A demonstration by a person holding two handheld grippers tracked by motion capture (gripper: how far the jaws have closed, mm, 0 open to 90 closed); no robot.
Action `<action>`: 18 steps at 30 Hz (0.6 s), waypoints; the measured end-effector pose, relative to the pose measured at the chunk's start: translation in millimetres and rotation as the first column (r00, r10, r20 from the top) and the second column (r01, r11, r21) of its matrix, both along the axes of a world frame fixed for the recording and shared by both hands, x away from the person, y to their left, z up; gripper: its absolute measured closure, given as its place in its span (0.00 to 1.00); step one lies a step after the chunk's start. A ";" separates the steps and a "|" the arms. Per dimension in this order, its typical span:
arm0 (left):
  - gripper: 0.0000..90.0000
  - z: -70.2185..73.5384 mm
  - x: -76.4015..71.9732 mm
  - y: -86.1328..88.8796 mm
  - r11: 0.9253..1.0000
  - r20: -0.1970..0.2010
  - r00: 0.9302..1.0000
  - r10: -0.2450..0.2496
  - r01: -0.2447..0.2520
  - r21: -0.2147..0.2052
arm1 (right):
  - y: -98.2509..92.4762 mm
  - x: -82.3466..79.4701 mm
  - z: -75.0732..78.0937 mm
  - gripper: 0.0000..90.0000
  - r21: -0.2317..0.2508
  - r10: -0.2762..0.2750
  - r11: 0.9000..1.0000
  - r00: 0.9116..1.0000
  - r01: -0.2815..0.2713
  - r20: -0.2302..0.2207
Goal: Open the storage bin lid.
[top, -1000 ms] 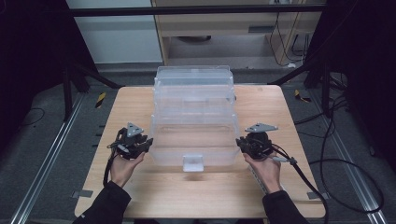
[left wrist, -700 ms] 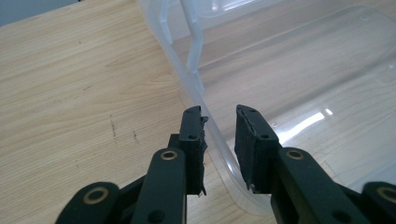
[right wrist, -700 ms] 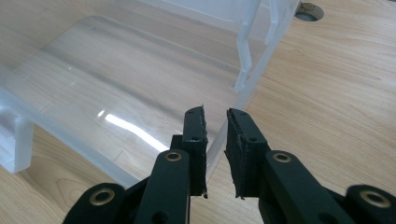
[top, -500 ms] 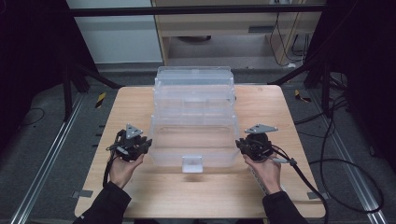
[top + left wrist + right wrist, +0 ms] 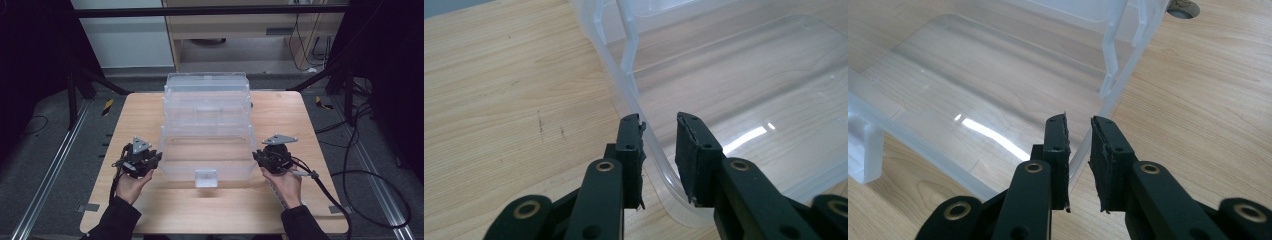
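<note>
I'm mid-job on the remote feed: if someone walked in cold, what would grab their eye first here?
The big clear plastic box in the middle of the wooden table, its trays stepped back in tiers. Next, the two black tongs flanking its near tray: the left tongs and the right tongs. Each straddles that tray's side rim, though a small gap shows at the pads, so a firm grip is unclear.

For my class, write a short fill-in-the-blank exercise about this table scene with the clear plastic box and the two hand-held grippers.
1. The clear plastic box stands on a ______ table.
2. The left gripper has the box's ______ between its jaws.
3. In the high view, the right gripper is at the box's ______ side.
4. A small latch tab sits on the box's ______ edge, nearest the person.

Missing words: wooden; rim; right; front
</note>
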State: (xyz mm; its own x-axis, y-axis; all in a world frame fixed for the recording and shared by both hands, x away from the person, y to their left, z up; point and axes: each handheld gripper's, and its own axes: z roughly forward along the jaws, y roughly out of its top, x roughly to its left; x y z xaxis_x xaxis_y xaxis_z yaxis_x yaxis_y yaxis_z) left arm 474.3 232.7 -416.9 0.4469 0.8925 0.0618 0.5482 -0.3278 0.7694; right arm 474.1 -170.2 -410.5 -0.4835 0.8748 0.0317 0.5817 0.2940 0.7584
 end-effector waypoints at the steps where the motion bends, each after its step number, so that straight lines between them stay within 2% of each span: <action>1: 0.80 0.0 -0.2 -0.1 1.000 0.002 1.000 -0.001 0.001 0.003 | 0.2 -0.2 0.0 0.87 0.001 -0.002 1.000 1.000 0.002 -0.002; 5: 0.80 0.0 0.0 0.0 1.000 0.006 1.000 -0.006 0.006 0.007 | 0.3 -0.4 0.0 0.87 0.002 -0.005 1.000 1.000 0.005 -0.002; 10: 0.75 -2.0 3.9 2.6 1.000 -0.013 1.000 -0.016 0.016 -0.017 | -0.1 0.2 0.4 0.86 0.009 -0.006 1.000 1.000 0.006 -0.008; 13: 0.72 -1.6 3.7 2.8 1.000 -0.004 1.000 -0.026 0.026 -0.016 | -0.7 1.4 0.6 0.85 0.011 -0.007 1.000 1.000 0.008 -0.016; 18: 0.67 4.7 2.2 6.5 0.999 0.018 1.000 -0.016 0.016 -0.030 | -0.9 1.2 1.7 0.80 0.030 0.001 1.000 1.000 -0.001 0.002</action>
